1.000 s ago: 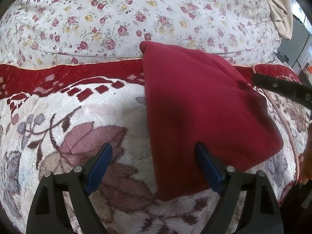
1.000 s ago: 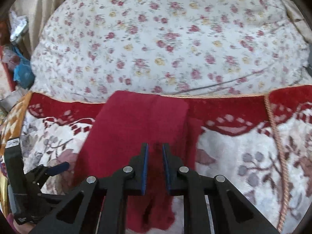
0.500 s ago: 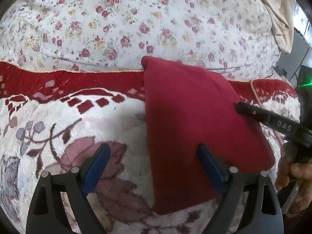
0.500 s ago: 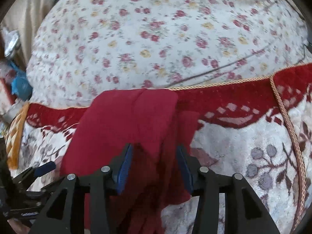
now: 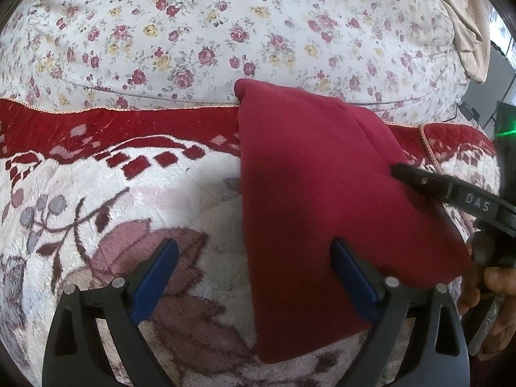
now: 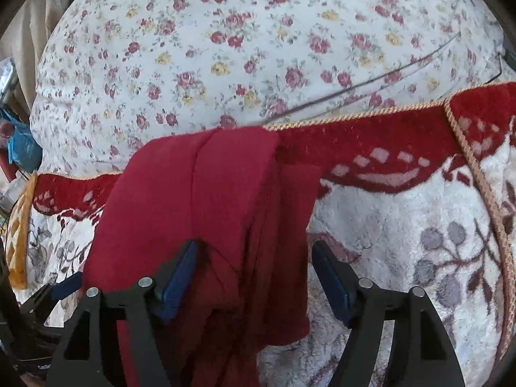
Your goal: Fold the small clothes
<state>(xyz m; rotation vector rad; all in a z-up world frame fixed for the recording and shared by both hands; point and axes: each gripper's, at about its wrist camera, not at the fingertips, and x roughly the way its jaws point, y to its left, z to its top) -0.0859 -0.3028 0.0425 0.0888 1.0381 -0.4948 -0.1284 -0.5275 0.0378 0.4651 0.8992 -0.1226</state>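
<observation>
a dark red garment (image 5: 316, 193) lies folded into a long narrow strip on a plush floral blanket (image 5: 96, 200) spread over a bed. its far end, toward 12 o'clock, just overlaps the edge of a white quilt with small roses (image 5: 225, 32).

in the left wrist view, the left gripper (image 5: 254, 277) hovers low over the blanket with its jaws wide apart and nothing between them. the garment's left edge runs up between the jaws, and the blue pad at 4 o'clock sits over the cloth. the right gripper (image 5: 396, 169) reaches in from 3 o'clock, its tip at the garment's right side.

in the right wrist view, the right gripper's jaws stand apart, straddling a bunched, layered part of the garment. they are not clamped on it. the cloth there looks uneven, with a lower layer sticking out at 3 o'clock.

judging by the shape, the lengthwise folds look done. what seems left is tidying the loose layer and folding the strip across its length.
</observation>
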